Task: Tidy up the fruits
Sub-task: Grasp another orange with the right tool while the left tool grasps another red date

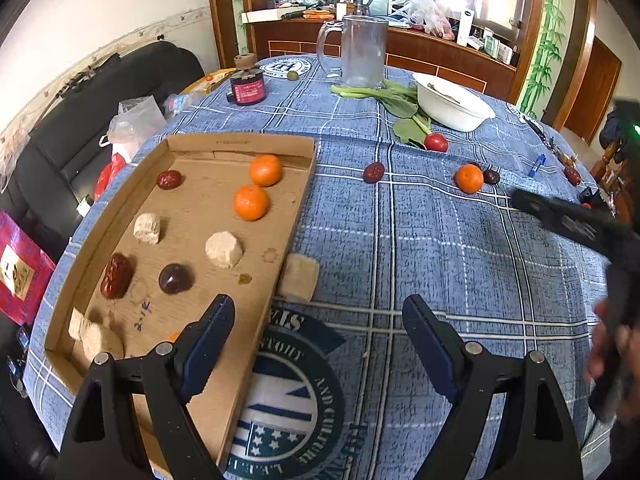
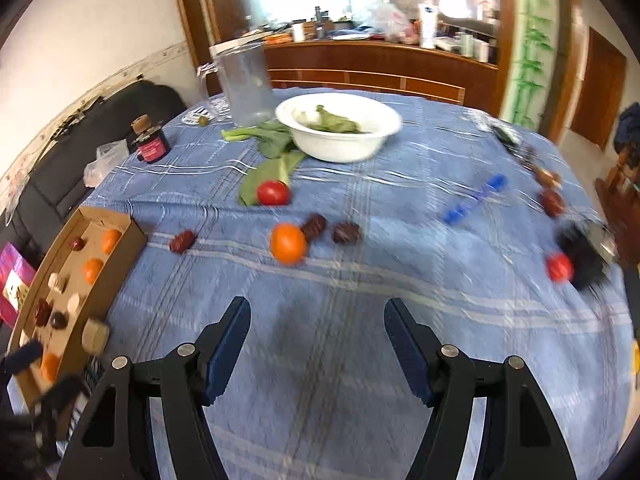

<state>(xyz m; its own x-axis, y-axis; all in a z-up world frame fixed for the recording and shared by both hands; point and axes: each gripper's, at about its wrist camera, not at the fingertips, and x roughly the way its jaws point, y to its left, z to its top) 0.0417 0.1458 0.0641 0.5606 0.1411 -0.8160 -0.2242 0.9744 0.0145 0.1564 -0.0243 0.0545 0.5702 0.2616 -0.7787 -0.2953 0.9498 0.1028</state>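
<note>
A cardboard tray (image 1: 224,146) lies at the left of the blue table. It holds two tangerines (image 1: 251,201), red dates (image 1: 116,275), a dark fruit (image 1: 176,278) and beige cubes (image 1: 224,249). A third tangerine shows partly behind my left finger. One beige cube (image 1: 298,278) sits just outside the tray's right wall. On the cloth lie a tangerine (image 2: 288,243), dates (image 2: 183,241) and red tomatoes (image 2: 273,193). My left gripper (image 1: 320,312) is open and empty over the tray's near right edge. My right gripper (image 2: 318,316) is open and empty, short of the tangerine; the right wrist view is blurred.
A white bowl (image 2: 340,148) with greens, leafy greens (image 1: 400,108), a glass mug (image 1: 362,54), a dark jar (image 1: 246,86) and a blue pen (image 2: 474,200) stand farther back. A dark sofa (image 1: 80,120) with bags lies beyond the table's left edge.
</note>
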